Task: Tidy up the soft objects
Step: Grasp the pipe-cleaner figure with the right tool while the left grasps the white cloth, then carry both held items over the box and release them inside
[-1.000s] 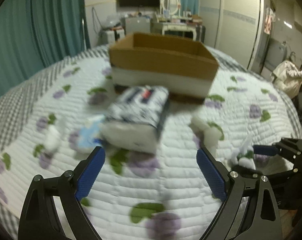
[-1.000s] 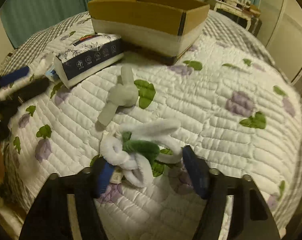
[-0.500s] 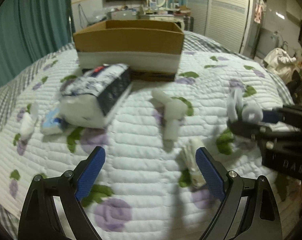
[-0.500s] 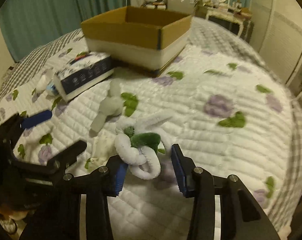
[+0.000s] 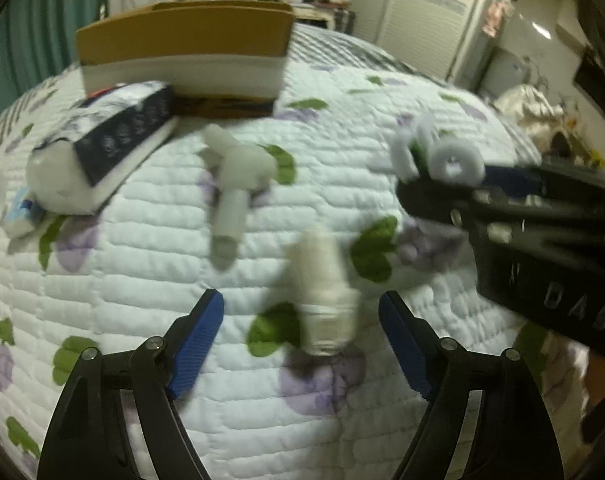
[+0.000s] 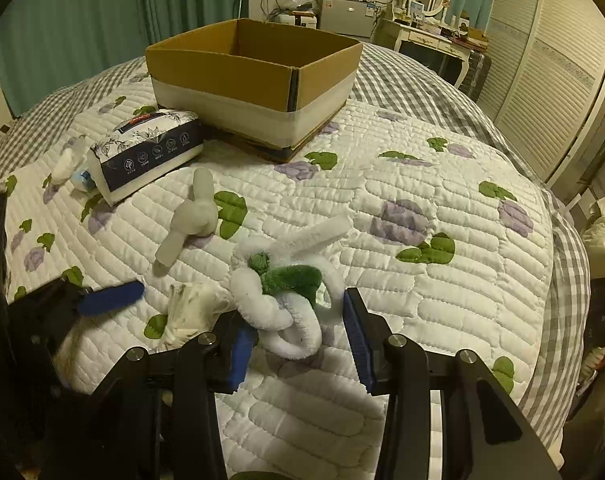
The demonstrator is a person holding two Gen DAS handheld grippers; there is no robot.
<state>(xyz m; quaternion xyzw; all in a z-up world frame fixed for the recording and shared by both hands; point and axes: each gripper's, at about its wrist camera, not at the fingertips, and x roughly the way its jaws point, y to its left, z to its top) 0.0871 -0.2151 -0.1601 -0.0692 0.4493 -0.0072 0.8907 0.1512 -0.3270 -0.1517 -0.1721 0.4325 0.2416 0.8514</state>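
The right gripper [image 6: 298, 326] has its fingers closed on a fuzzy white-and-green pipe-cleaner toy [image 6: 290, 280], the blue pads pressing its looped body from both sides. In the left wrist view the toy [image 5: 442, 158] hangs clear of the quilted bed [image 5: 262, 420], so the grip seems firm enough to carry it.

The left gripper [image 5: 301, 334] points down at a small white rolled cloth bundle [image 5: 322, 292] lying on the quilt. Its fingers have just been closing and now straddle the bundle, but a gap shows on each side, so they are still open and nothing is gripped yet. Bracketing the roll across its narrow width gives the pads two soft, parallel sides to squeeze.

The open cardboard box [image 6: 254, 76] sits at the far end of the bed, likely the bin for the soft things. Just in front of it, to the left, lies a soft tissue pack [image 6: 150, 152], and nearer, between the pack and the grippers, a white plush piece [image 6: 190, 216] rests untouched. Working with both hands at once probably lets two items go to the box in one trip.
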